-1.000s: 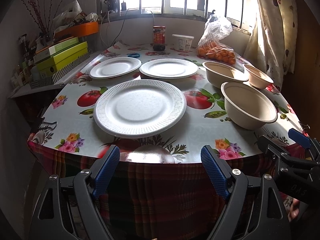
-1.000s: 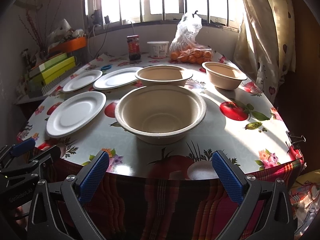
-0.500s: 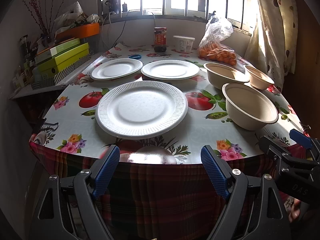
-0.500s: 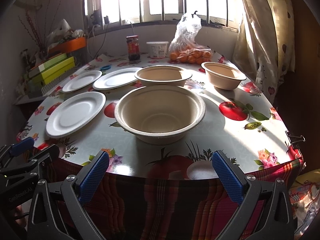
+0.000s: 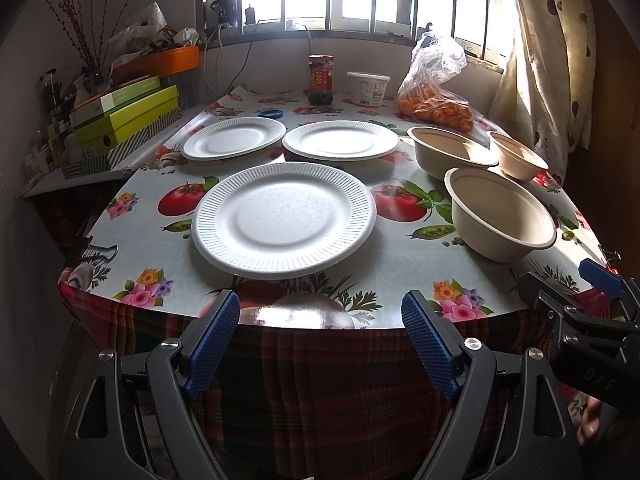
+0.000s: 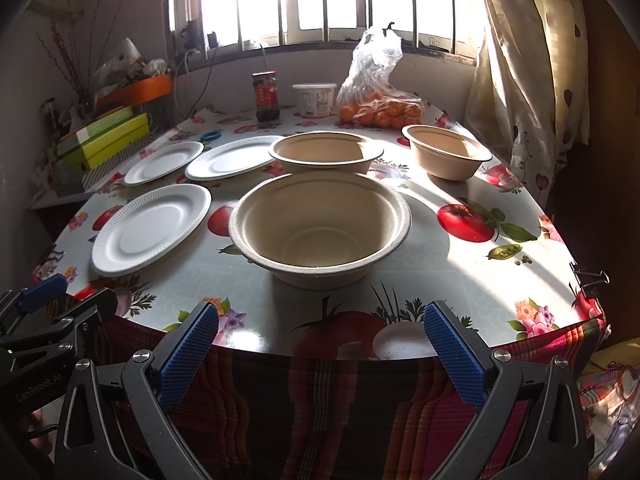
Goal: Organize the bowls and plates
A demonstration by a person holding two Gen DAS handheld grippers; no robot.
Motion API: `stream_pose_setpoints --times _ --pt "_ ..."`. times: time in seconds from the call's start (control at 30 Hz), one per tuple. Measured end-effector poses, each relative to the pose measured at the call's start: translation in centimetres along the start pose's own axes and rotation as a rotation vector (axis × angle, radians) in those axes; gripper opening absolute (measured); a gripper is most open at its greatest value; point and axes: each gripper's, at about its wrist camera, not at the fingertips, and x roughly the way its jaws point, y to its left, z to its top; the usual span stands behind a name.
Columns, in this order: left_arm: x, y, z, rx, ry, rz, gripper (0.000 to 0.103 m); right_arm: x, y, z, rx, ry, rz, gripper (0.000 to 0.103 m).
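Between the earlier frames and this one almost nothing changes: both views show only a slight drift of the cameras, and no plate or bowl shifts on the table. The task has therefore not started; both tools are in a ready pose short of the table edge.

The left gripper [image 5: 320,342] stands with its jaws spread wide and empty, aimed at the near white ribbed foam plate [image 5: 284,220], which lies flat close to the front edge of the fruit-print oilcloth table [image 5: 400,280]. Two more white foam plates, the far-left plate [image 5: 234,137] and the far-centre plate [image 5: 340,139], lie behind it, well apart from it.

The right gripper [image 6: 320,354] is likewise spread wide and holds nothing. It faces the near beige paper-pulp bowl [image 6: 320,224], upright near the front edge. The middle beige bowl [image 6: 326,152] sits just behind it; the small beige bowl [image 6: 446,156] stands apart to the right.

Judgement: all six items are unstacked. A likely first step is a rim grasp on the near plate or the near bowl, then stacking like on like. Thin foam rims flex easily.
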Motion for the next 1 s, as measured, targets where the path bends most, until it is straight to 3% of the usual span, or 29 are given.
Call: stream_pose_setpoints --times 0.47,0.77,1.0 --pt "0.0 0.1 0.2 -0.003 -0.004 -0.003 0.084 0.0 -0.4 0.2 0.001 -0.005 -0.003 0.103" --pt "-0.3 1.6 1.2 -0.034 -0.027 -0.009 0.084 -0.8 -0.6 1.1 -0.013 -0.057 0.007 0.103" --pt "-0.4 3.6 2.7 -0.061 -0.034 -0.049 0.084 -1.7 0.4 2.9 -0.056 -0.11 0.073 0.103"
